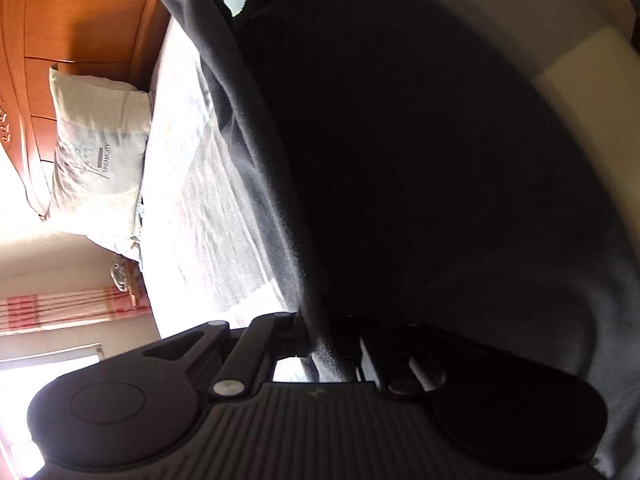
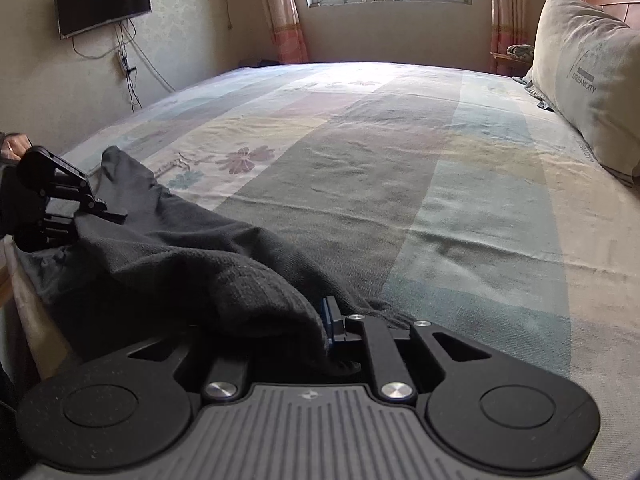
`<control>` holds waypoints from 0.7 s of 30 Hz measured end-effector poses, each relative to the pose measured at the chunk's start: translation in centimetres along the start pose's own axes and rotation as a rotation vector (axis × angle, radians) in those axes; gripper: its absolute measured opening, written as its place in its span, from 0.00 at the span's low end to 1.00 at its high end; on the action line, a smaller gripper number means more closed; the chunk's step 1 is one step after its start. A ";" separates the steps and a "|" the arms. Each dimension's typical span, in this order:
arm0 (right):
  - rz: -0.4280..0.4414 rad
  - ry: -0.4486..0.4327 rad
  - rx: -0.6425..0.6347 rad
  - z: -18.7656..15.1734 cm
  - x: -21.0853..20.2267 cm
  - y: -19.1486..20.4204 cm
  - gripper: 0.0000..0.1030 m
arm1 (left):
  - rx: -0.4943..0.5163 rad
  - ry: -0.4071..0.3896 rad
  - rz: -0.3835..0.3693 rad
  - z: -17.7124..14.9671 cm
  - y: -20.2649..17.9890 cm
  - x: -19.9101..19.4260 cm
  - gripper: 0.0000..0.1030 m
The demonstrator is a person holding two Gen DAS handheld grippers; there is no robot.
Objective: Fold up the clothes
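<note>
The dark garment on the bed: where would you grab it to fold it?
At its edges, as now: the right claw pinches one bunched edge of the dark garment, the left claw another. Come in low along the bed, since the cloth lies slack.

Your dark garment [image 1: 420, 160] hid most of the left wrist view and covered your right gripper's [image 2: 320, 332] left finger; your hand [image 2: 12, 146] was cut off.
</note>
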State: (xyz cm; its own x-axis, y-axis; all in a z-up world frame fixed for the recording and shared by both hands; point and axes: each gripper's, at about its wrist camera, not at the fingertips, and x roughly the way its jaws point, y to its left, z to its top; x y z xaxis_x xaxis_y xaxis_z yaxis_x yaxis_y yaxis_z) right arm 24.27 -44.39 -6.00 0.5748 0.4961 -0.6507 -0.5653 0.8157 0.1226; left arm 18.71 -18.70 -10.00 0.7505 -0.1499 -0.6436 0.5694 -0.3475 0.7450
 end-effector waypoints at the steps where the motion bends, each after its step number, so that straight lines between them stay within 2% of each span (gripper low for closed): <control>1: -0.016 0.017 -0.016 -0.1 0.3 0.2 0.19 | 0.014 -0.003 -0.010 0.3 -0.3 -0.2 0.00; 6: -0.100 0.091 -0.074 -0.9 0.0 1.1 0.28 | 0.012 -0.013 -0.064 1.2 -1.4 0.0 0.00; 8: -0.149 0.105 -0.079 -1.6 -1.4 1.4 0.41 | -0.012 -0.013 -0.082 1.3 -1.5 0.2 0.00; 9: -0.166 0.108 -0.062 -2.0 -2.2 1.4 0.50 | -0.023 -0.013 -0.088 1.3 -1.6 0.2 0.00; 15: -0.198 0.072 0.236 -5.4 -8.0 0.8 0.52 | -0.061 -0.017 -0.086 1.2 -1.4 -0.3 0.00; 16: -0.180 0.056 0.296 -6.0 -8.8 0.8 0.52 | -0.074 -0.018 -0.087 1.0 -1.2 -0.4 0.00; 18: -0.068 -0.002 0.446 -6.9 -9.5 1.2 0.52 | -0.102 -0.016 -0.078 0.8 -0.6 -0.9 0.00; 21: 0.111 -0.059 0.639 -8.1 -8.6 2.4 0.56 | -0.142 -0.012 -0.052 0.3 0.5 -1.8 0.00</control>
State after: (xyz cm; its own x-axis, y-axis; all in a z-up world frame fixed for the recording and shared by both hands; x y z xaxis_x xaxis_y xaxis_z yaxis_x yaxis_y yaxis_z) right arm 13.25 -49.10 -6.18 0.5749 0.5883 -0.5686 -0.1706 0.7659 0.6200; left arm 17.61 -18.87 -8.51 0.7155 -0.1462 -0.6831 0.6496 -0.2205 0.7276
